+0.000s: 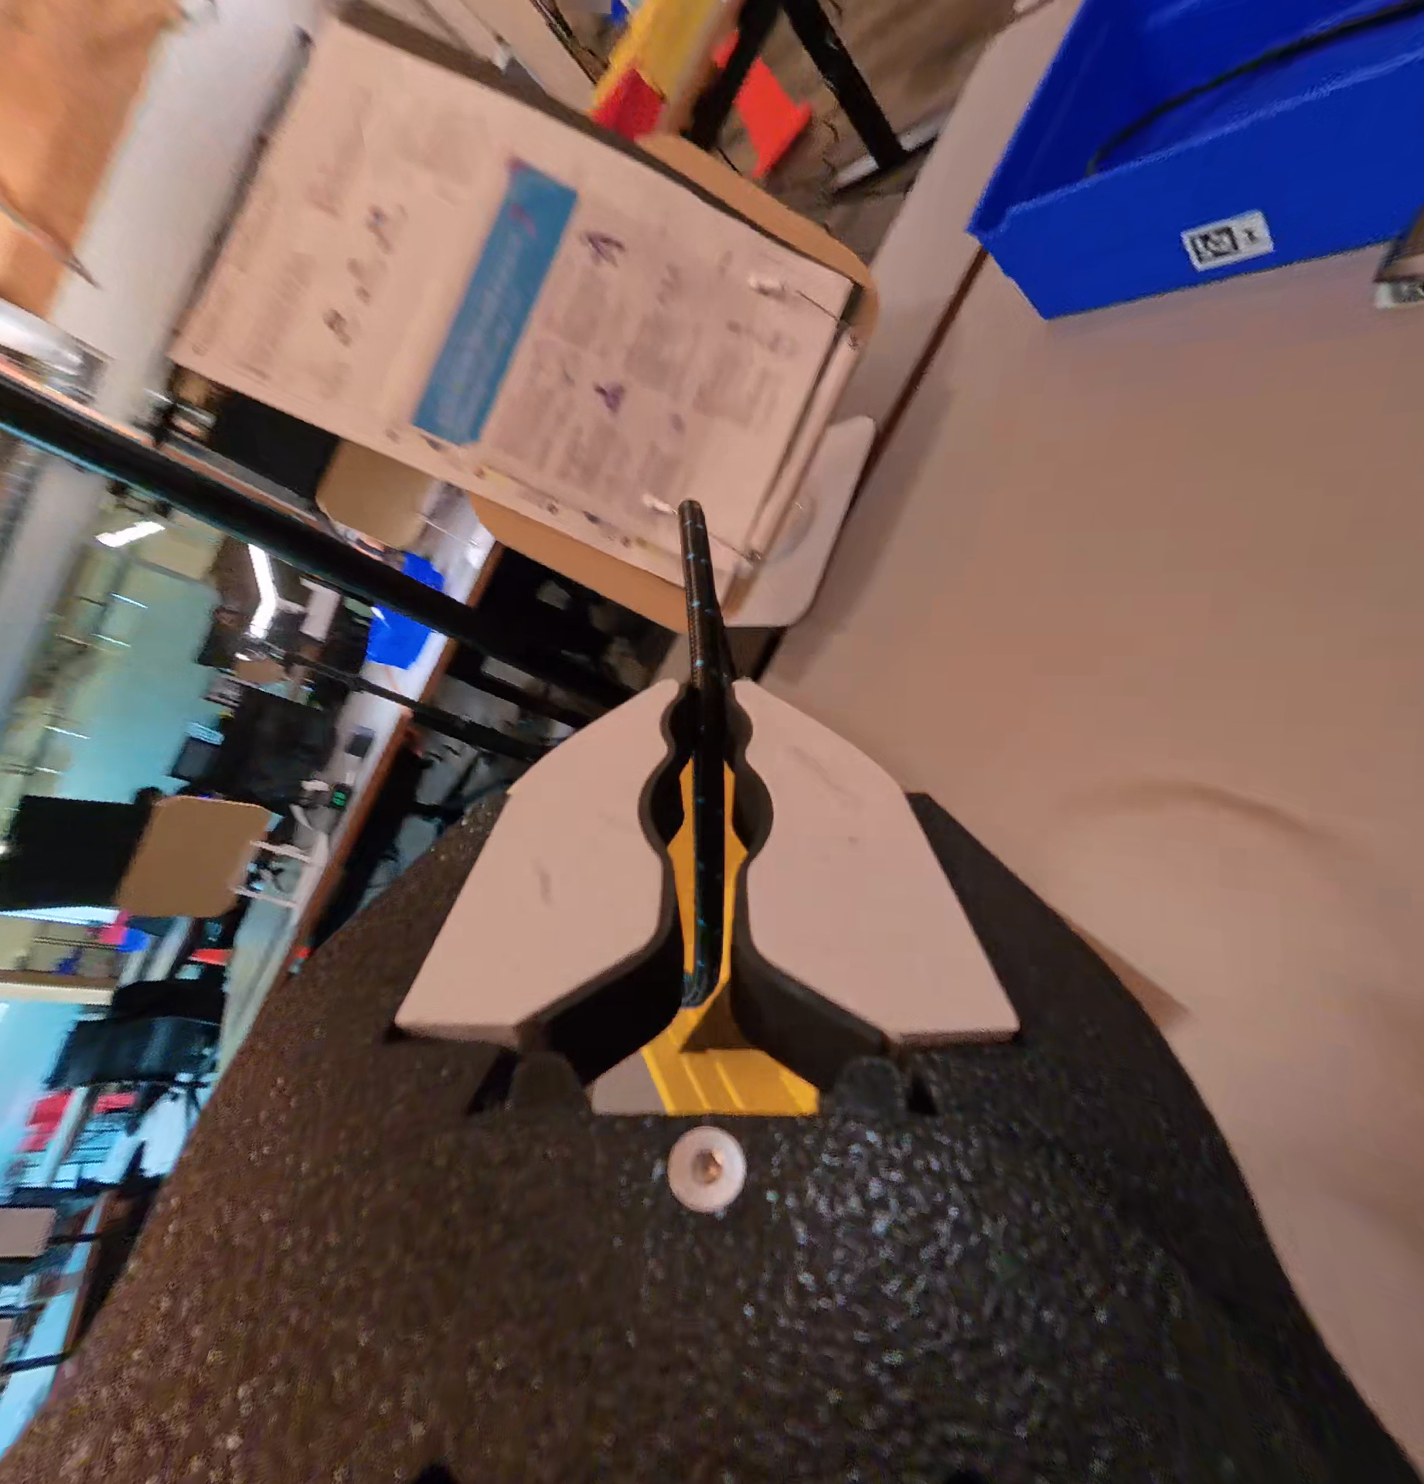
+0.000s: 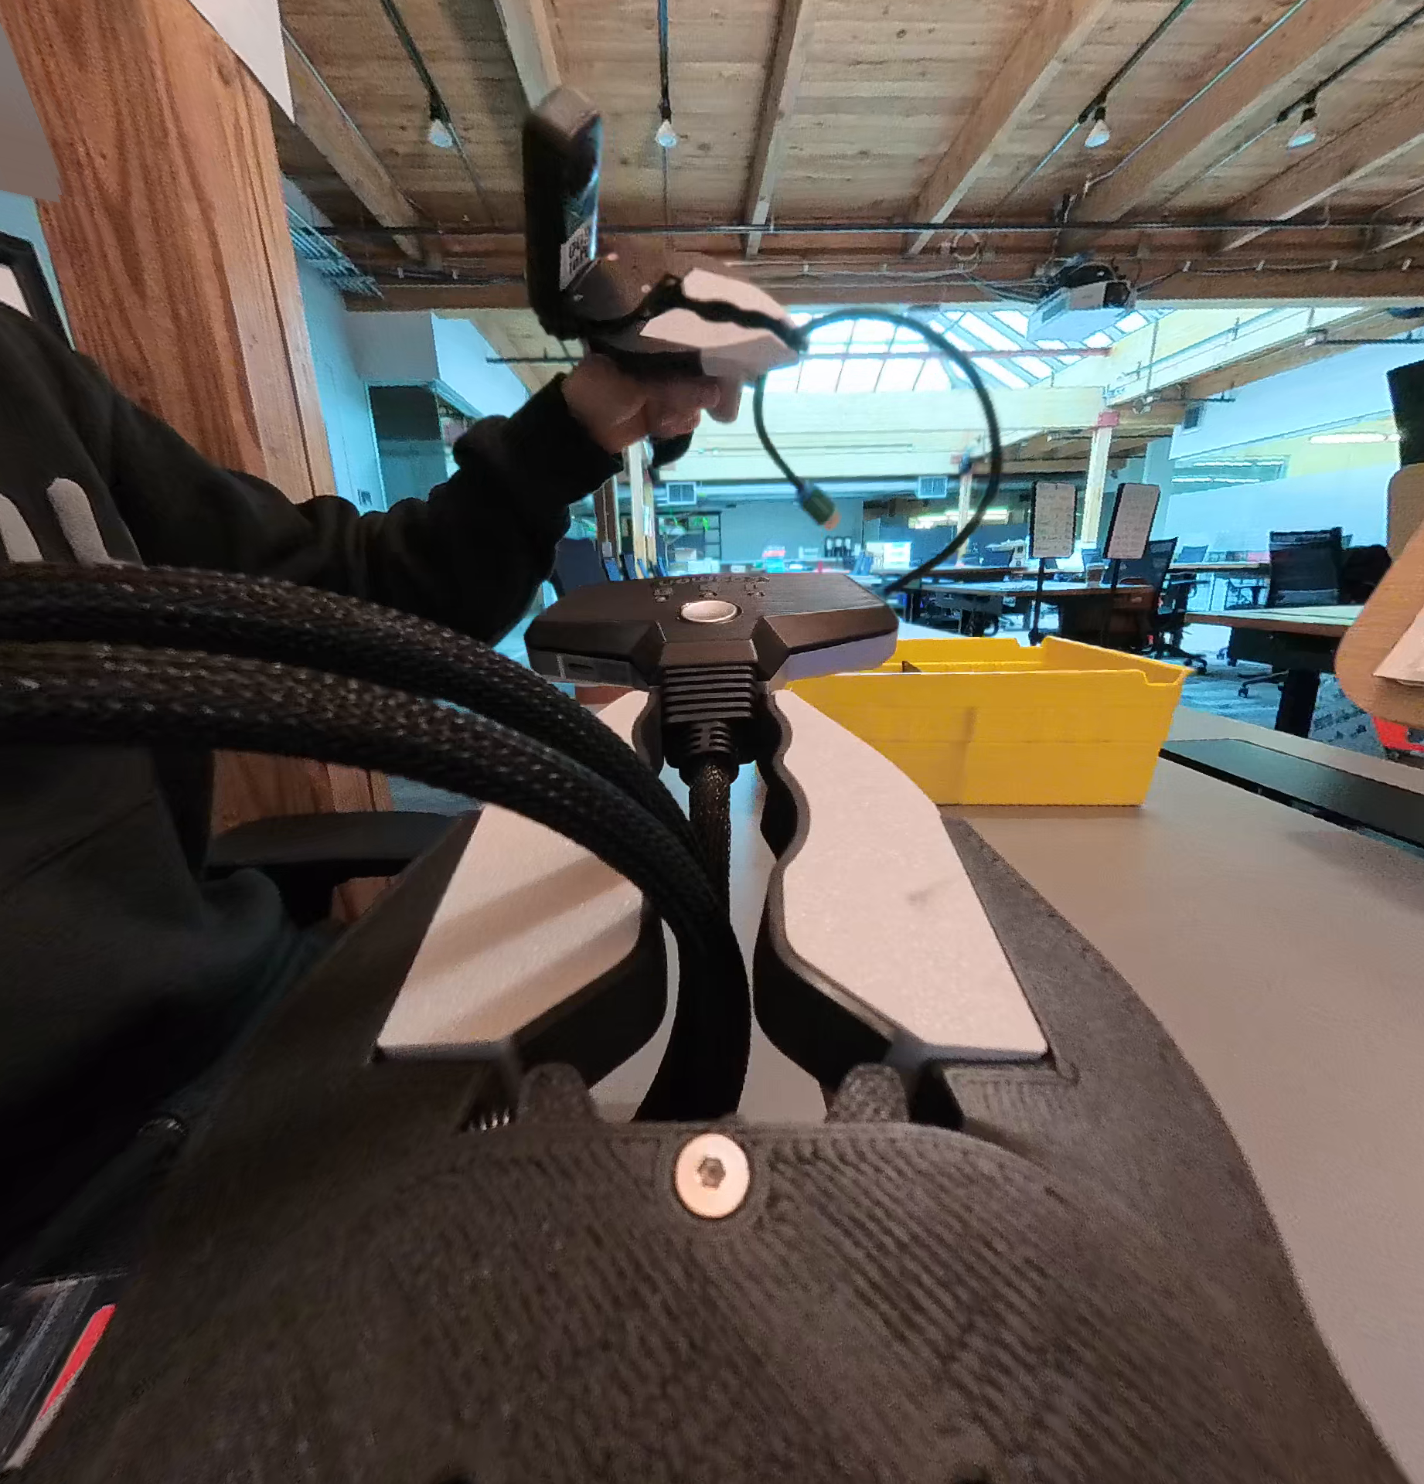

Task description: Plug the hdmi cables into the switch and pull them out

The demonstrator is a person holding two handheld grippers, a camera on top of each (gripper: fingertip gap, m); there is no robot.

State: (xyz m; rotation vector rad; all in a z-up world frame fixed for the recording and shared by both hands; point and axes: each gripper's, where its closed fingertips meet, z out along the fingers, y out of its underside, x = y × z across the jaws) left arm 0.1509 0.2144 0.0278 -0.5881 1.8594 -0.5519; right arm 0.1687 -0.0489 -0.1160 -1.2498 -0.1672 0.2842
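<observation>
In the right wrist view my right gripper (image 2: 707,727) is shut on the ribbed cable boot of the black switch (image 2: 805,610) and holds it above the table. The switch's thick braided cables (image 2: 331,691) loop off to the left. My left gripper (image 2: 693,329), held by a hand, is raised behind the switch and shut on a thin black HDMI cable (image 2: 974,385). The cable's plug (image 2: 817,507) hangs free in the air. Its other end runs down behind the switch, hidden. In the left wrist view my left gripper (image 1: 705,692) pinches that cable (image 1: 697,578).
A yellow bin (image 2: 1014,723) stands on the grey table (image 2: 1255,923) just behind the switch. A blue bin (image 1: 1175,177) and a grey device edge (image 1: 1415,265) sit at the top right of the left wrist view. A person's dark sleeve (image 2: 331,530) fills the left.
</observation>
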